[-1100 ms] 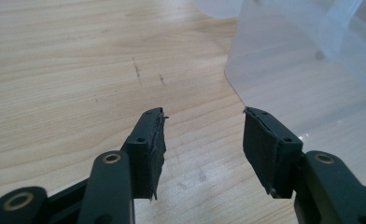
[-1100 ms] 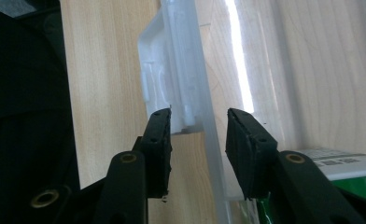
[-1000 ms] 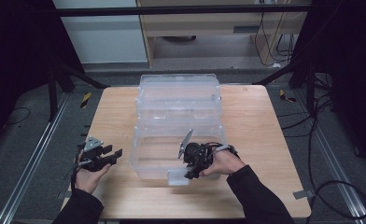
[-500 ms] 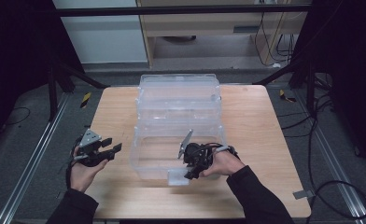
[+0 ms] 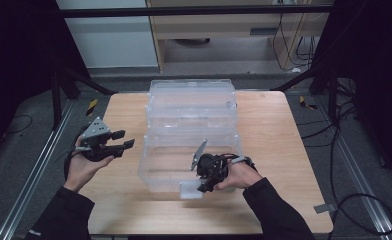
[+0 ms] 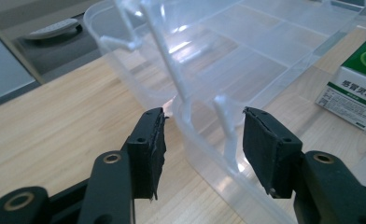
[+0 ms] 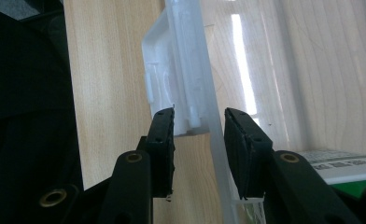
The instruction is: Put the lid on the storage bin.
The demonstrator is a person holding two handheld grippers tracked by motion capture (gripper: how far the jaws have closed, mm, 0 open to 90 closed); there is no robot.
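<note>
Sleeves and hands come in from the near edge of the worktop [image 5: 264, 120], each hand carrying a claw. On the near right, the right claw [image 5: 202, 188] sits at the front wall of the nearest clear plastic bin [image 5: 156, 170], at its white latch tab [image 5: 190, 190]. In the right gripper view its jaws straddle that wall and the latch tab [image 7: 165, 70]; the left pad lies against the tab's edge, but whether both pads press cannot be told. A green-and-white box [image 7: 340, 163] lies inside the bin, just beyond the right jaw.

Off to the near left, the left claw [image 5: 125, 140] is held up in the air beside the bin, apart from it, jaws standing open with nothing between the pads. In the left gripper view it looks past its open jaws at the bin's corner rim [image 6: 190, 126] below, with the green-and-white box [image 6: 354, 88] at the right edge.

Farther back, a second clear bin [image 5: 191, 117] stands against the first, and a third clear bin [image 5: 191, 90] behind that, all in a row running toward the far edge of the worktop.
</note>
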